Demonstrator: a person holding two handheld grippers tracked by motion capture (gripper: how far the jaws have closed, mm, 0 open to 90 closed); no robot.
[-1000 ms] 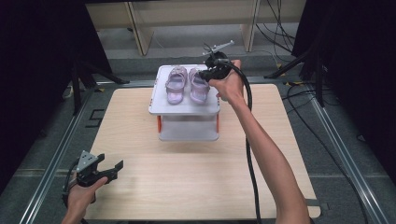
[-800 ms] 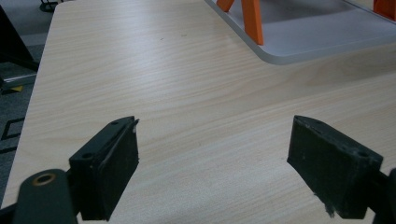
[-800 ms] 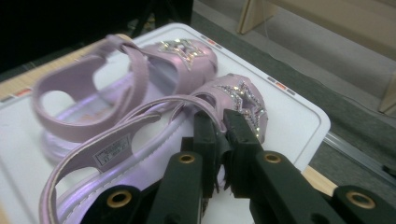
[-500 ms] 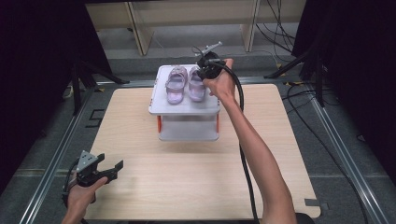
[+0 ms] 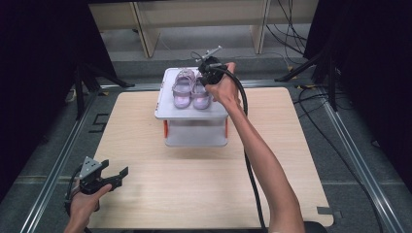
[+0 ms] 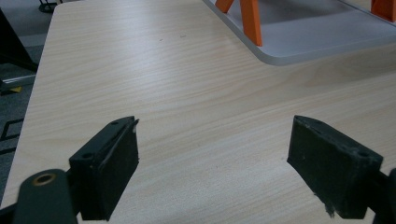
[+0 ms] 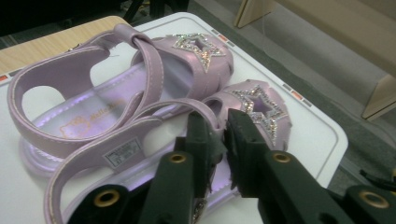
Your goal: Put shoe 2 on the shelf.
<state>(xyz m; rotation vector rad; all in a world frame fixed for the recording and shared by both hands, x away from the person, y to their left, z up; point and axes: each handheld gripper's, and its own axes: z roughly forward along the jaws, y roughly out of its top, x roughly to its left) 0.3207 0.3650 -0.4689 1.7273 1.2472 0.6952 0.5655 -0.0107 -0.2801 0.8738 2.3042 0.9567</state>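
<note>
From above, your left tool point(image 5: 109, 178) rests low at the table's point(image 5: 194, 184) near left corner, while your right tool point(image 5: 208, 73) reaches the purple sandals point(image 5: 190, 90) on the white stand point(image 5: 194, 126). Your left tool's view shows its jaws wide apart over bare wood. Your right tool's view has its jaws nearly together, pinching the nearer sandal's strap point(image 7: 205, 109).

This looks like a lab or a test room made for filming. Black curtains point(image 5: 43, 73) hang at the left and right sides of the frame. A light wooden surface point(image 5: 204, 184) sits inside a metal rail frame point(image 5: 53, 165). Loose black cables point(image 5: 311, 92) lie on the grey floor point(image 5: 369, 160) at the upper right.
</note>
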